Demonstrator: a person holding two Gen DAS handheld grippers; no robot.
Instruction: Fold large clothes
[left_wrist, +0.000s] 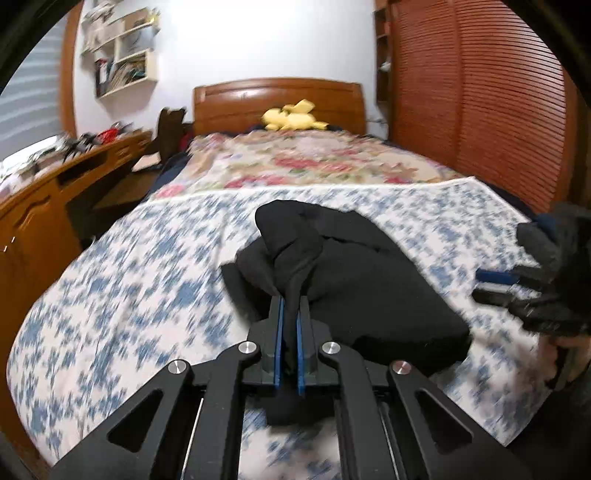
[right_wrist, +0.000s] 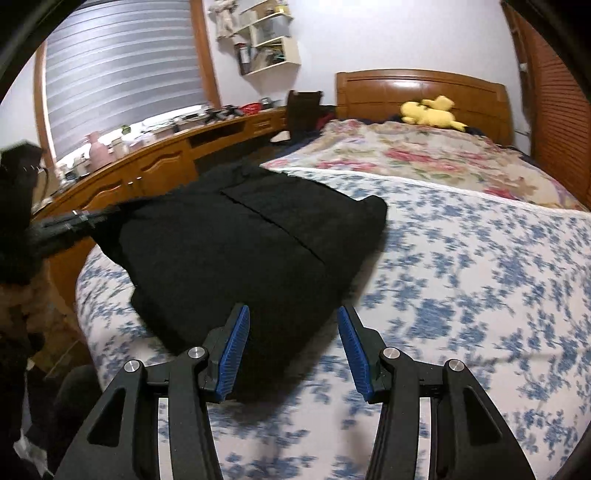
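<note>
A black garment (right_wrist: 236, 236) lies in a thick bundle on the bed (right_wrist: 461, 295), over the blue-flowered cover, filling the centre and left of the right wrist view. It looks soft and limp, fairly bulky, likely heavier than a thin shirt, and it should sag wherever it is not held. A straight seam or flap edge runs diagonally across its top.

The left gripper (left_wrist: 290, 314), at lower centre of its own view, has its jaws clamped on a pinched-up ridge of the garment, which rises in a dark fold just beyond the blue pads (left_wrist: 279, 343).

The right gripper (right_wrist: 291, 328), at lower centre of its view, has its jaws wide apart and holds nothing; the garment's near edge lies between and just beyond them.

A good hold would be a corner or hem at that near edge, gathering all the layers so none slips free.
</note>
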